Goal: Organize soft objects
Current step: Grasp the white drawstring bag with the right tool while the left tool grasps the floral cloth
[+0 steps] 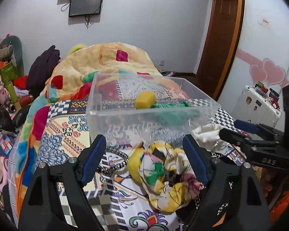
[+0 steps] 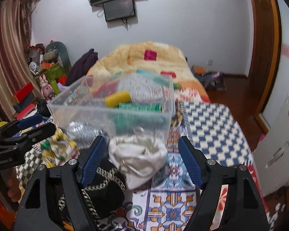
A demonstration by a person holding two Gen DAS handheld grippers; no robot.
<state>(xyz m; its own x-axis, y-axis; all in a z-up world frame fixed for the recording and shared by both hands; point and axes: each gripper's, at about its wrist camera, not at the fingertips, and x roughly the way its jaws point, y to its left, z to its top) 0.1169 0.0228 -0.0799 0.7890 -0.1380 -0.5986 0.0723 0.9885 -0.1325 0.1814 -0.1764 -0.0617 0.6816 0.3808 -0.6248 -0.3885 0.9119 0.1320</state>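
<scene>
On the patterned bedspread (image 1: pixel 67 127) both your tongs gape wide and empty, the left gripper (image 1: pixel 144 152) framing the floral cloth (image 1: pixel 163 175), the right gripper (image 2: pixel 142 154) framing the white cloth (image 2: pixel 138 157) (clear bin (image 1: pixel 144 119) just beyond), so close next.

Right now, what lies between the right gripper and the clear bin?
A crumpled white cloth lies between the open right gripper and the bin, seen in the right wrist view.

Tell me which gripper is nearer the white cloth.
Right. The right gripper is open with the white cloth between its fingers; the left gripper is beside it, open around the yellow floral cloth.
</scene>
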